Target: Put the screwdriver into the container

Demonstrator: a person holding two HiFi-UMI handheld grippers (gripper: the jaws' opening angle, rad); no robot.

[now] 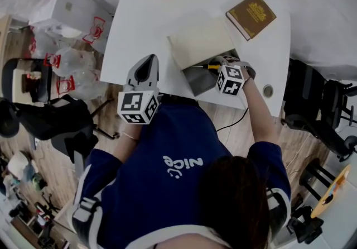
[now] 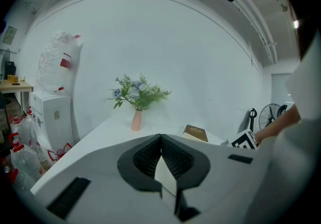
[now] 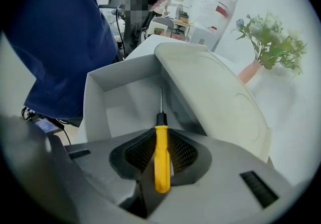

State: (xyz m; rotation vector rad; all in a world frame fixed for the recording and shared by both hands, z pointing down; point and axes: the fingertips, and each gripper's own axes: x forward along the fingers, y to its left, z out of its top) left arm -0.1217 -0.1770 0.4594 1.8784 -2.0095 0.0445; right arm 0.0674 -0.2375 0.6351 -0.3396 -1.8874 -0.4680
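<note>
- While the person in the dark blue top stands at the white table (image 1: 134, 24), the right gripper (image 3: 161, 137) holds a yellow-handled screwdriver (image 3: 161, 162) with a thin metal shaft.
- Its jaws stand part-way closed, pressed on the yellow handle from both sides. The handle runs lengthwise between the ribbed black pads.
- The shaft points forward, away from the gripper, over the open mouth of the pale grey plastic container (image 3: 95, 97).
- From the right gripper view the tip appears above the container's hollow. I cannot tell whether it touches the floor or a wall inside.
- The container sits at the near edge of the table, just in front of the person. Its flat cream lid (image 3: 215, 92) is tilted up and back on the far side.
- The left gripper (image 2: 160, 140) is off to the left of the container, well apart from it. Its jaws are closed tip to tip with nothing between them.
- It is raised above the near table edge, pointing towards the far wall.
- A brown hardback book (image 1: 251, 16) with gold print lies on the far right part of the table.
- A pink vase (image 2: 136, 120) of blue and white flowers stands at the far edge.
</note>
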